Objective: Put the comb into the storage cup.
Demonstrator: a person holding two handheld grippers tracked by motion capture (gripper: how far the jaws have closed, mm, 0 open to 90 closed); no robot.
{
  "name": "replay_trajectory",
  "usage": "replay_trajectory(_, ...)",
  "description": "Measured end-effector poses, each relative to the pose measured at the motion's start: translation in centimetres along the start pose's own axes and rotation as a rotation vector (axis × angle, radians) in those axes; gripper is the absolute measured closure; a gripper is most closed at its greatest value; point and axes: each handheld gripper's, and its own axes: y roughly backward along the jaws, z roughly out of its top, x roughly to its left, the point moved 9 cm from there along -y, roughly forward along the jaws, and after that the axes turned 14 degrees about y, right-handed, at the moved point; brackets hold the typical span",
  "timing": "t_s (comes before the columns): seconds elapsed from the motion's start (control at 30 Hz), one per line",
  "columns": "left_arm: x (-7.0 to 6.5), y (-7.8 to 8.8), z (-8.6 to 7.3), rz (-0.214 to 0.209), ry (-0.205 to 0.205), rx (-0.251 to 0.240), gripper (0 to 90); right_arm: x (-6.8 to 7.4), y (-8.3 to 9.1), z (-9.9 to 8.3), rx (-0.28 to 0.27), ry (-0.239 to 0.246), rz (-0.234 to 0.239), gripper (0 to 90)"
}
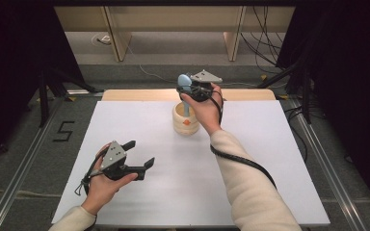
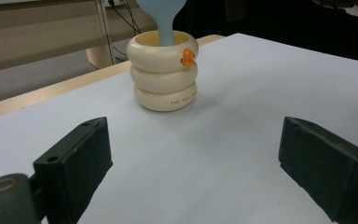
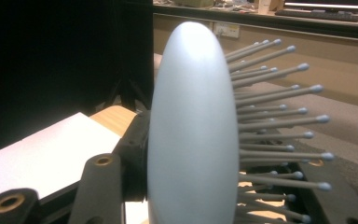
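A cream ribbed holder [image 1: 185, 120] made of three stacked rings, with a small orange duck on it, stands on the white table top [image 1: 125, 130] toward the back middle; it is also seen as the holder [image 2: 164, 74] ahead in the left gripper view. A light blue hairbrush [image 1: 185, 85] stands upright with its handle down inside the holder. My right gripper [image 1: 192, 90] is shut on the brush head [image 3: 193, 135], whose bristles [image 3: 279, 126] point right in the right gripper view. My left gripper [image 1: 142, 156] hovers open over the table's front left, with nothing between its fingers [image 2: 74, 163].
A wooden table edge [image 1: 125, 95] shows behind the white top. Beyond it are wooden furniture legs [image 1: 118, 41] and loose cables [image 1: 265, 43] on the floor. Metal rails [image 1: 24, 159] run along both sides of the table.
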Motion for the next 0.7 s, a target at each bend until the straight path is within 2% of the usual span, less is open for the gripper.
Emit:
replay_trajectory(0.5, -0.1, -0.1, 0.0, -0.004, -0.001, 0.000, 8.8, 0.2, -0.5, -1.7, 0.031, -0.018, -0.003, 49.3)
replay_trajectory(0.7, -0.1, -0.1, 0.0, -0.004, 0.000, 0.001, 9.0, 0.2, -0.5, -1.8, 0.030, -0.024, -0.006, 49.2)
